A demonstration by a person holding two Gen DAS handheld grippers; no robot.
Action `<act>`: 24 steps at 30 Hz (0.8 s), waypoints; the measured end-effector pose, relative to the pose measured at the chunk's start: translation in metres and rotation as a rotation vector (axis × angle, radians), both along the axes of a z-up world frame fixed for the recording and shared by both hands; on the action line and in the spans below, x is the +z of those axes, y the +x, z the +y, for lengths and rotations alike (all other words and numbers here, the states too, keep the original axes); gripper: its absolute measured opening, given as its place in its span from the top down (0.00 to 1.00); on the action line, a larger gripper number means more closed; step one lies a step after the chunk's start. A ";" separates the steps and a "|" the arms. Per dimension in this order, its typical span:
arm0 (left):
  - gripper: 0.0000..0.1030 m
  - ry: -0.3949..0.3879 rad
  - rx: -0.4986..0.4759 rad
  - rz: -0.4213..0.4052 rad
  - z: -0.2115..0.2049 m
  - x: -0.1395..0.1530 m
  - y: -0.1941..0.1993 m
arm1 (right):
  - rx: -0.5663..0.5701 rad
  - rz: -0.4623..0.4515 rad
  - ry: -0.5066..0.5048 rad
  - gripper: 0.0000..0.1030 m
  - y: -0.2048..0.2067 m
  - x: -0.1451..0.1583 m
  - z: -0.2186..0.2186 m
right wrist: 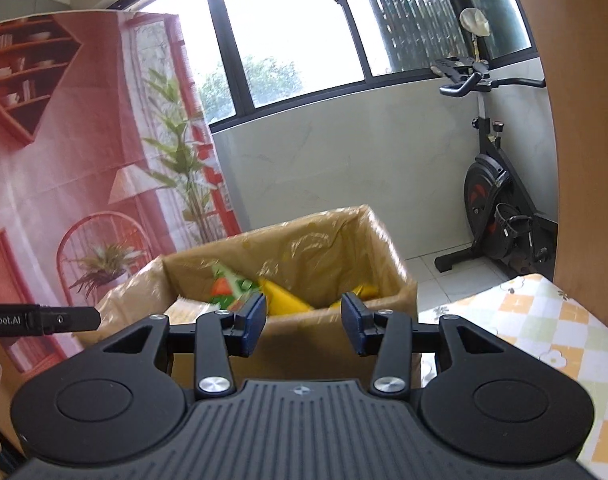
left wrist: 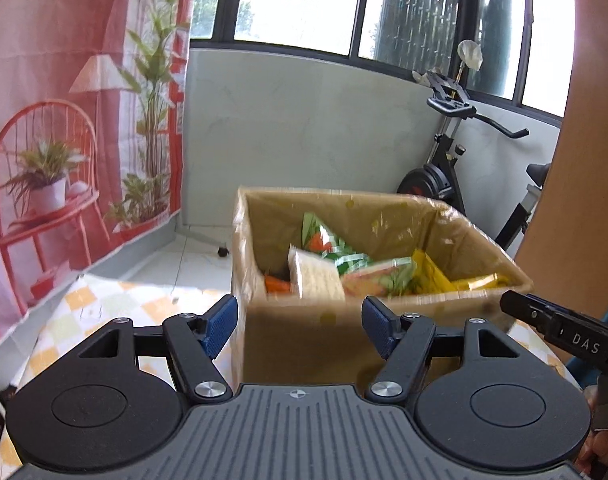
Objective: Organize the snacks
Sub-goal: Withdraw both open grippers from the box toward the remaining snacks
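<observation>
Daylight scene, blown-out windows, soft motion blur

From my station, both feeds were bright, lit by the window (left wrist: 296, 4) at twelve o'clock, whose panes glared to plain white. The cardboard box (left wrist: 323, 320) and the snack packets (left wrist: 335, 256) inside it were smeared with motion blur, while the gripper bodies at six o'clock stayed sharp. Shadows were weak and diffuse. Fisheye bending curved the window frames and the wooden panel (right wrist: 583, 120) at three o'clock, and the corners darkened.
</observation>
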State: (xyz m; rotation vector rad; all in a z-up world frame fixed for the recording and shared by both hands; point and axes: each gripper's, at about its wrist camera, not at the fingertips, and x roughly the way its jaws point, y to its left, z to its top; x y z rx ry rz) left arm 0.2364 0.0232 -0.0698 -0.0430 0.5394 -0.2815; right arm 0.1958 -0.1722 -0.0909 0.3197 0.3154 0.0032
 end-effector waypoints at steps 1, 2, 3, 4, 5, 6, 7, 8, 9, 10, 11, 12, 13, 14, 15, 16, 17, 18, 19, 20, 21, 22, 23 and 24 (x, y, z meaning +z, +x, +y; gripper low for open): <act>0.31 -0.005 0.002 0.010 0.001 -0.004 -0.005 | 0.006 0.007 -0.002 0.56 -0.005 -0.002 0.003; 0.31 -0.008 0.003 0.021 0.003 -0.008 -0.010 | 0.010 0.019 -0.001 0.56 -0.009 -0.003 0.005; 0.31 -0.008 0.004 0.031 0.005 -0.012 -0.015 | 0.017 0.033 0.002 0.56 -0.013 -0.006 0.008; 0.31 -0.005 0.004 0.039 0.007 -0.017 -0.021 | 0.025 0.047 0.005 0.56 -0.017 -0.009 0.010; 0.31 0.001 0.004 0.046 0.008 -0.022 -0.026 | 0.031 0.060 0.006 0.56 -0.022 -0.012 0.013; 0.31 0.008 0.005 0.056 0.010 -0.027 -0.030 | 0.036 0.069 0.003 0.56 -0.027 -0.015 0.017; 0.31 0.013 0.007 0.066 0.013 -0.031 -0.035 | 0.042 0.076 -0.001 0.56 -0.033 -0.018 0.019; 0.31 0.016 0.010 0.077 0.016 -0.036 -0.039 | 0.050 0.083 -0.004 0.56 -0.039 -0.021 0.022; 0.31 0.015 0.016 0.088 0.020 -0.040 -0.043 | 0.061 0.090 -0.003 0.56 -0.045 -0.024 0.024; 0.31 0.010 0.022 0.099 0.025 -0.044 -0.047 | 0.071 0.096 -0.001 0.56 -0.052 -0.027 0.026; 0.31 0.004 0.030 0.109 0.028 -0.048 -0.050 | 0.079 0.102 -0.002 0.56 -0.057 -0.030 0.029; 0.31 -0.004 0.038 0.115 0.032 -0.050 -0.053 | 0.084 0.110 -0.008 0.56 -0.062 -0.033 0.031; 0.31 -0.012 0.044 0.120 0.035 -0.053 -0.056 | 0.089 0.118 -0.017 0.56 -0.067 -0.037 0.033; 0.31 -0.017 0.049 0.125 0.038 -0.056 -0.058 | 0.092 0.126 -0.028 0.56 -0.072 -0.040 0.035; 0.31 -0.019 0.052 0.129 0.039 -0.058 -0.060 | 0.093 0.132 -0.040 0.56 -0.075 -0.042 0.037; 0.31 -0.018 0.052 0.132 0.040 -0.060 -0.062 | 0.093 0.138 -0.049 0.56 -0.079 -0.045 0.038; 0.31 -0.014 0.050 0.133 0.039 -0.062 -0.063 | 0.093 0.143 -0.057 0.56 -0.083 -0.048 0.039; 0.31 -0.007 0.047 0.134 0.039 -0.065 -0.064 | 0.094 0.149 -0.065 0.56 -0.086 -0.050 0.040; 0.31 0.001 0.044 0.136 0.038 -0.067 -0.065 | 0.094 0.156 -0.074 0.56 -0.088 -0.052 0.040; 0.31 0.007 0.039 0.137 0.037 -0.070 -0.065 | 0.094 0.163 -0.083 0.56 -0.091 -0.055 0.041; 0.31 0.011 0.035 0.138 0.036 -0.072 -0.066 | 0.096 0.171 -0.090 0.56 -0.092 -0.057 0.041; 0.31 0.013 0.030 0.139 0.035 -0.074 -0.068 | 0.097 0.179 -0.095 0.56 -0.093 -0.059 0.041; 0.31 0.014 0.025 0.140 0.034 -0.076 -0.069 | 0.100 0.187 -0.098 0.56 -0.095 -0.062 0.042; 0.31 0.016 0.022 0.142 0.031 -0.080 -0.074 | 0.103 0.194 -0.100 0.56 -0.095 -0.064 0.043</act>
